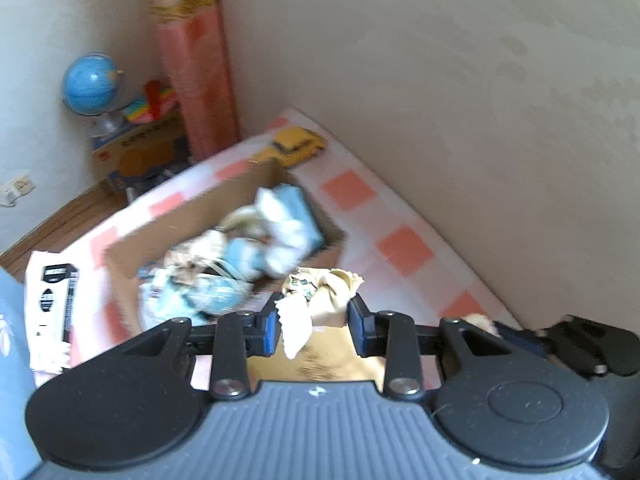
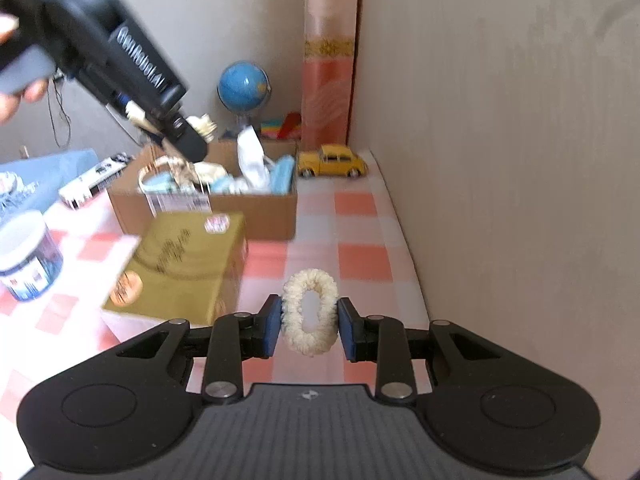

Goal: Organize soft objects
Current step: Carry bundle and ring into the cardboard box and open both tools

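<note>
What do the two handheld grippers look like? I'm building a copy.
Both the left gripper and the right gripper have matte black linkage arms with silver screws, blue pads on black fingers, and a ribbed grey body. White lettering runs along the left one's black housing.

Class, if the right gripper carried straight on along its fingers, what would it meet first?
Probably the bare checked tablecloth ahead of the right gripper and its fluffy ring; the yellow toy car lies farther on.
</note>
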`<state>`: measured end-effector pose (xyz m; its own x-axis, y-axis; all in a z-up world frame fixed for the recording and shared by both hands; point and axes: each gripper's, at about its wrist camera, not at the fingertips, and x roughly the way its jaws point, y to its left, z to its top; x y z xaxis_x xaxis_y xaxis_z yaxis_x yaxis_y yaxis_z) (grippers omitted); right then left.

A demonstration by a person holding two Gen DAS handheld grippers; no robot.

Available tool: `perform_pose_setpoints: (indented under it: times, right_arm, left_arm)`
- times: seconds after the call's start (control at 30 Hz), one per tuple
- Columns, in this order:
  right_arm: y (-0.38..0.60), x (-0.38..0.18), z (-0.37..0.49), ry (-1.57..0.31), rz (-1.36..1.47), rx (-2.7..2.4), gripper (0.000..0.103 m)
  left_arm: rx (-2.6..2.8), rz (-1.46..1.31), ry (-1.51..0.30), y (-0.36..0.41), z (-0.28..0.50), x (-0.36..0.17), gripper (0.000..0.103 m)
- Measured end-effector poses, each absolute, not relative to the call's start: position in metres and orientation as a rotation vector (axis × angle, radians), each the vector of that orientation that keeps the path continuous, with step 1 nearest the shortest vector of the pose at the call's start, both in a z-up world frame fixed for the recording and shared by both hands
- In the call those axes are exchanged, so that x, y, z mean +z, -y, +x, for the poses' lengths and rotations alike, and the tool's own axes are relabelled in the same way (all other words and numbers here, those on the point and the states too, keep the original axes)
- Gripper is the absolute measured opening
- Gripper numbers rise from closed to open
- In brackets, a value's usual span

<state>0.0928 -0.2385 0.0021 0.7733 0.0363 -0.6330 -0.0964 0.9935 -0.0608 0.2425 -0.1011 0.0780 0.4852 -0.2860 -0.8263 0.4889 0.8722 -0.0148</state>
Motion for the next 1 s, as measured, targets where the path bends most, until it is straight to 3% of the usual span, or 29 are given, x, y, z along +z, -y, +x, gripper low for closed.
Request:
perform_pose_setpoints:
  times: [0.23, 0.63, 0.7, 0.77, 0.83, 0.9, 1.0]
  right_arm:
    - [0.229, 0.023, 0.104, -0.629, -0.114, 0.086, 0.035]
    - [0.209, 0.031, 0.136, -0.615, -0.170, 0.117, 0.035]
    - [0.206, 0.031, 0.140, -0.615, -0.180, 0.123, 0.035]
    - [0.204, 0.031, 0.146, -0.614, -0.190, 0.127, 0.035]
    - [0.202, 0.031, 0.150, -0.613, -0.196, 0.131, 0.035]
    - [0.200, 0.031, 0.155, -0.612, -0.200, 0.135, 0.035]
    - [0.196, 0.033, 0.161, -0.605, -0.207, 0.148, 0.035]
  left_arm:
    - [-0.374, 0.169, -0.938, 0.055, 0.283, 0.082, 0.033]
    - [-0.281, 0.060, -0.993, 0.021, 0.348, 0.045, 0.033]
    - [-0.269, 0.050, -0.992, 0.019, 0.353, 0.041, 0.037]
    - [-0.261, 0.045, -0.984, 0.018, 0.357, 0.038, 0.053]
    - [-0.253, 0.048, -0.972, 0.017, 0.357, 0.036, 0.061]
    - [-0.263, 0.057, -0.966, 0.016, 0.356, 0.036, 0.063]
    - [-0.257, 0.079, -0.932, 0.013, 0.351, 0.042, 0.077]
